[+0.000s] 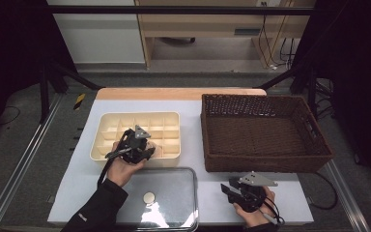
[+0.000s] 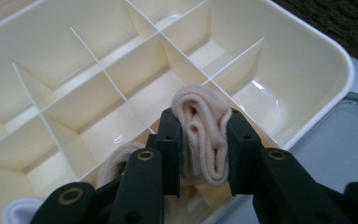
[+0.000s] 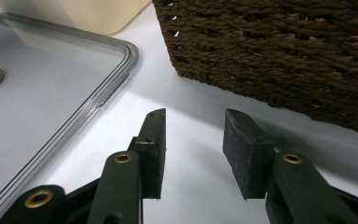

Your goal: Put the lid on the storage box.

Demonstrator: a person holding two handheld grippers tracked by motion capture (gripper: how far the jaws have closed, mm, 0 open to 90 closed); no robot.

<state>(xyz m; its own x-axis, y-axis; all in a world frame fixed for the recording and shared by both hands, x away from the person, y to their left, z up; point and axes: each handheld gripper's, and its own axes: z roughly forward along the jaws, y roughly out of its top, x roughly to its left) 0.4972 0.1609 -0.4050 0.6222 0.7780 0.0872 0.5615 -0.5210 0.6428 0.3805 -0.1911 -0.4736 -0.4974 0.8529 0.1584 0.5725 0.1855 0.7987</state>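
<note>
The left gripper point(image 2: 204, 140) clamps a soft, folded beige sock point(image 2: 204, 135) over the near edge of the cream plastic divider box point(image 2: 307, 60). The right gripper point(image 3: 193, 144), jaws wide, hovers beside the woven basket point(image 3: 284, 51).

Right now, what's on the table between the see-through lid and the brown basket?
Nothing: in the right gripper view, only bare white table separates the clear lid from the brown basket.

Left claw point(image 2: 204, 140) clamped, right claw point(image 3: 193, 149) parted, low
</note>
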